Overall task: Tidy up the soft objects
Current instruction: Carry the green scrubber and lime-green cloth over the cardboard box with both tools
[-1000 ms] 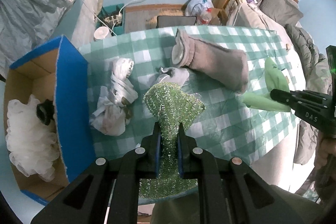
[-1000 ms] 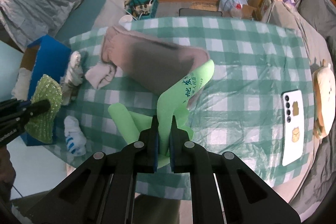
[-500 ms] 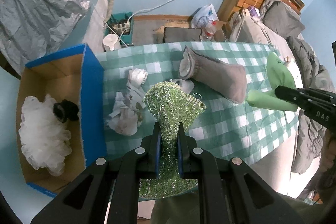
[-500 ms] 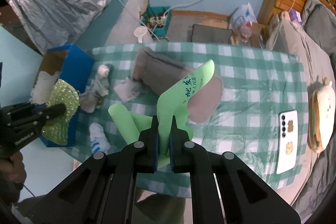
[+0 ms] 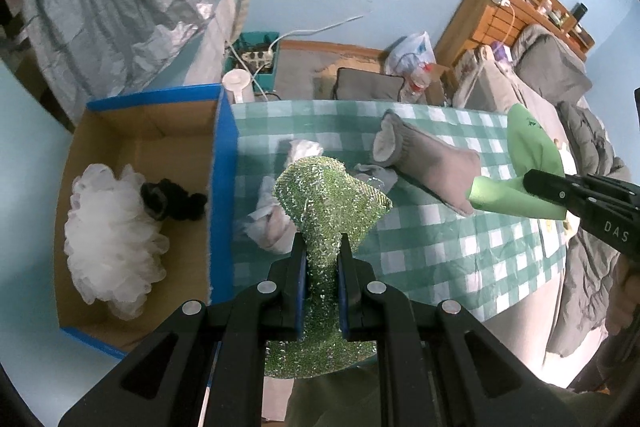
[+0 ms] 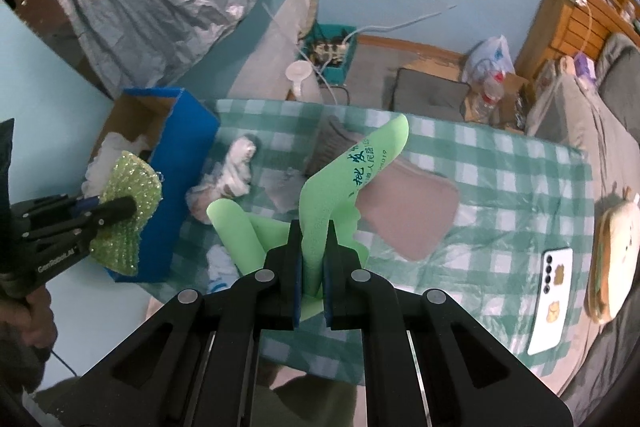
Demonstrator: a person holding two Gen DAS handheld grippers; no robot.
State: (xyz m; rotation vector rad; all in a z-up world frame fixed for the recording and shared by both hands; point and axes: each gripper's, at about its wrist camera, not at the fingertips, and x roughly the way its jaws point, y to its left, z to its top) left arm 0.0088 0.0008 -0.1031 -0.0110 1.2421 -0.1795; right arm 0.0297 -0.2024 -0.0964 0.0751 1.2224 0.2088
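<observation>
- Two grippers are in the air above the checked table [image 5: 460, 251], each with cloth in its jaws.
- Left gripper [image 5: 322, 259] pinches a glittery green cloth [image 5: 328, 195], which fans out above and below the jaws.
- Right gripper [image 6: 314, 247] is clamped on a light green cloth [image 6: 352, 179] with dark print.
- Box [image 5: 222, 187], blue outside, sits at the table's left edge and holds a white puff [image 5: 108, 235] touching a black item [image 5: 172, 203].
- Grey sock [image 5: 428, 159] and crumpled white socks [image 6: 236, 167] lie on the table; a phone [image 6: 550, 291] lies near its right edge.
</observation>
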